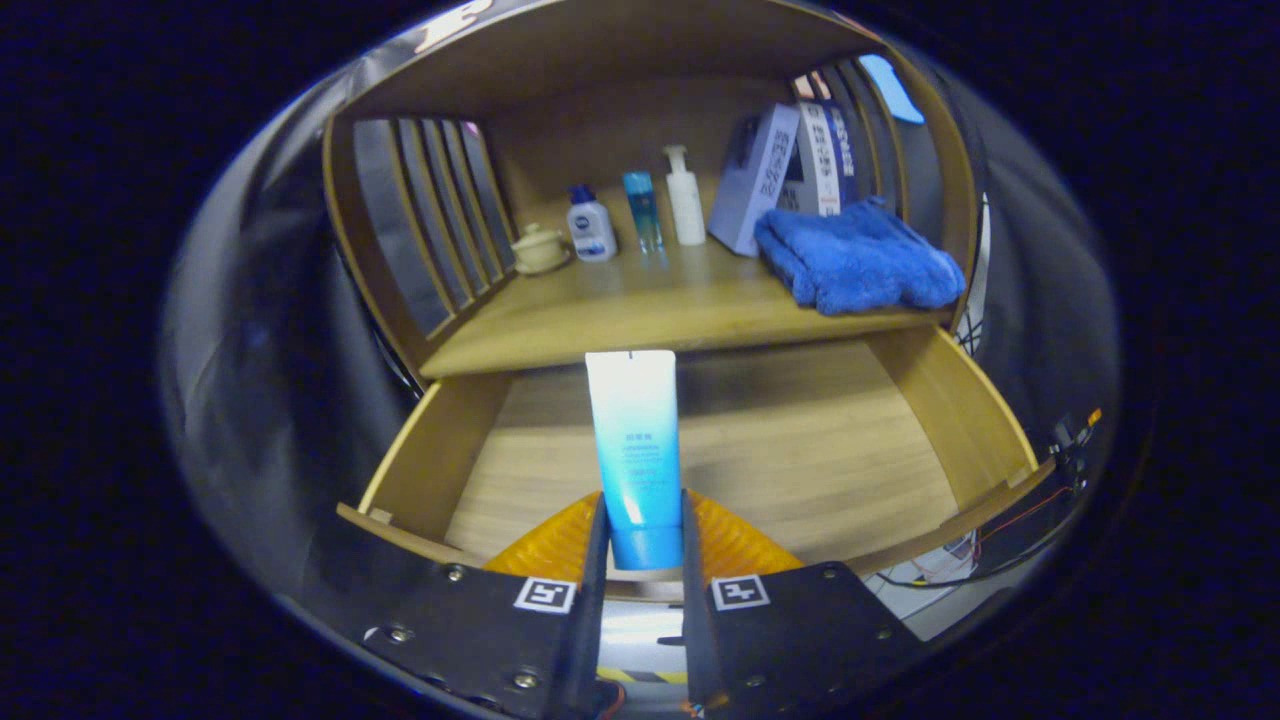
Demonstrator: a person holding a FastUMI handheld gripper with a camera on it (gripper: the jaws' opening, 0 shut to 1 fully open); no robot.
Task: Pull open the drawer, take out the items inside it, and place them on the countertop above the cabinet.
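- The gripper (645,530) is clamping both fingers on the cap end of a blue tube (634,450), holding it upright over the open drawer (800,450).
- Bottles (640,215), boxes (770,175) and a blue towel (855,260) are sitting on the far countertop (620,315).

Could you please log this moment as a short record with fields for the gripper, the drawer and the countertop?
gripper: gripper shut on the blue tube, both fingers pressing its lower end
tube pose: upright, cap end down, held above the drawer floor
drawer: drawer pulled open, wooden floor visible
countertop: countertop carries a small lidded pot, three bottles, boxes and a folded blue towel
task stage: tube lifted, not yet on the countertop
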